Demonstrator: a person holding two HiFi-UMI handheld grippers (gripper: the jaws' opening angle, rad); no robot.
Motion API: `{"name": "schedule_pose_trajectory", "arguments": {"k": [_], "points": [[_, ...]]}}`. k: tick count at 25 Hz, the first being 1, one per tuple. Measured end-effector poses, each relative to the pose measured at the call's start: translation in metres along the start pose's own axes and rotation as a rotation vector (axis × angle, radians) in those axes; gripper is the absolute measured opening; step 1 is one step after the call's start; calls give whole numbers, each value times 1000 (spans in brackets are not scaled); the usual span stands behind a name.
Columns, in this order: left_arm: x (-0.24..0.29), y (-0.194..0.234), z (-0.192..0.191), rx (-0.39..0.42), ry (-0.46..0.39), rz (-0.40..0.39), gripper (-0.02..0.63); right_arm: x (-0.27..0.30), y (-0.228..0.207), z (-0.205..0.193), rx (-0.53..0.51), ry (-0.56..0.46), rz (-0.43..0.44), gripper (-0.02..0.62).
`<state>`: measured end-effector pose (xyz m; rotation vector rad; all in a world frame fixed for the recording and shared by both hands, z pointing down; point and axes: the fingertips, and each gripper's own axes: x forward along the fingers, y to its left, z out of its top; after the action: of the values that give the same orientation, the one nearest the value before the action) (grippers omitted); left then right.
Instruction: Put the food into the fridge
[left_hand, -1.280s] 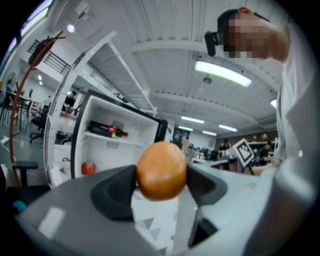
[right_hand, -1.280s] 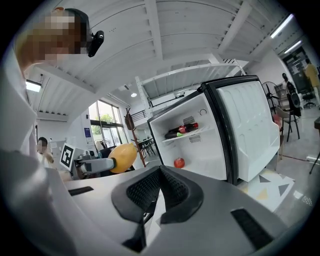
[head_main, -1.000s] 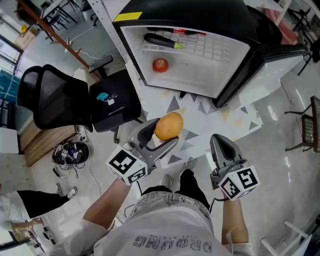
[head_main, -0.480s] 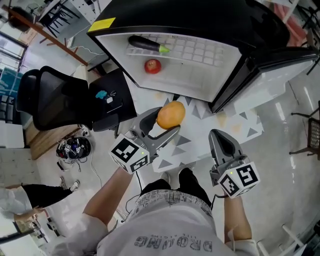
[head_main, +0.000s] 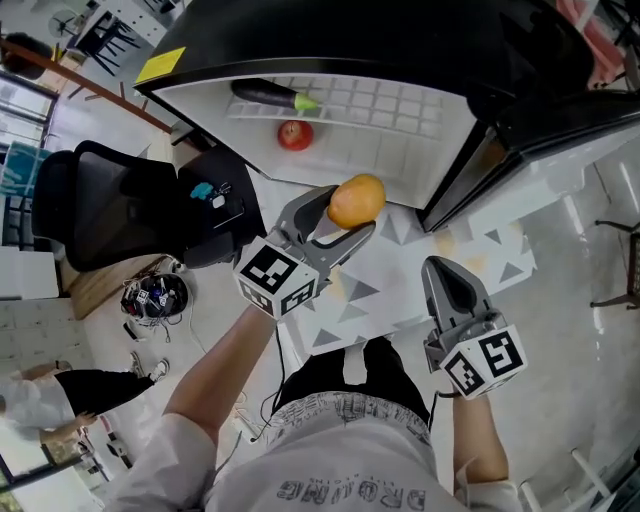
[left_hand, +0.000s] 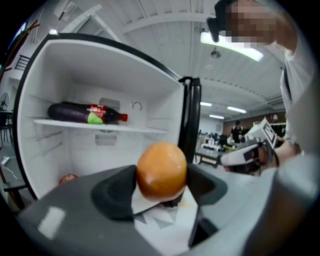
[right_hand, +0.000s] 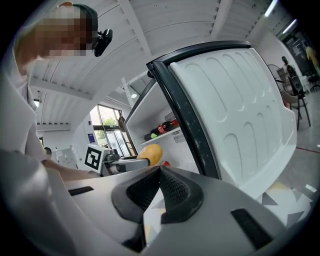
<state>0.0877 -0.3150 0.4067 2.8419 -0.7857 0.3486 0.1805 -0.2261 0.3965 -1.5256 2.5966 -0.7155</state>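
Orange (head_main: 356, 201) in colour and nearly round, with no clear long axis, the fruit sits clamped between the wide-spread jaws of the left gripper (head_main: 348, 212), in the air just before the open fridge (head_main: 420, 140) and not yet inside. On the shelf (head_main: 385, 100), an eggplant (head_main: 265, 93) lies lengthwise along the left end, green stem toward the middle. An apple (head_main: 294, 135) rests on the fridge floor near the left wall. The right gripper (head_main: 445, 272) hangs beside the door (right_hand: 235, 110), jaws together, empty.
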Motion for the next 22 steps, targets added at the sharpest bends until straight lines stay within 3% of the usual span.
{"name": "schedule_pose_trajectory", "arguments": {"k": [8,22], "points": [[58,30,-19,56,57,-35,319,10,-15,-11,23,-25,-61,2],[128,80,-57,221,135,-107,319,29,-26,-38,76,-88,-193,2]]}}
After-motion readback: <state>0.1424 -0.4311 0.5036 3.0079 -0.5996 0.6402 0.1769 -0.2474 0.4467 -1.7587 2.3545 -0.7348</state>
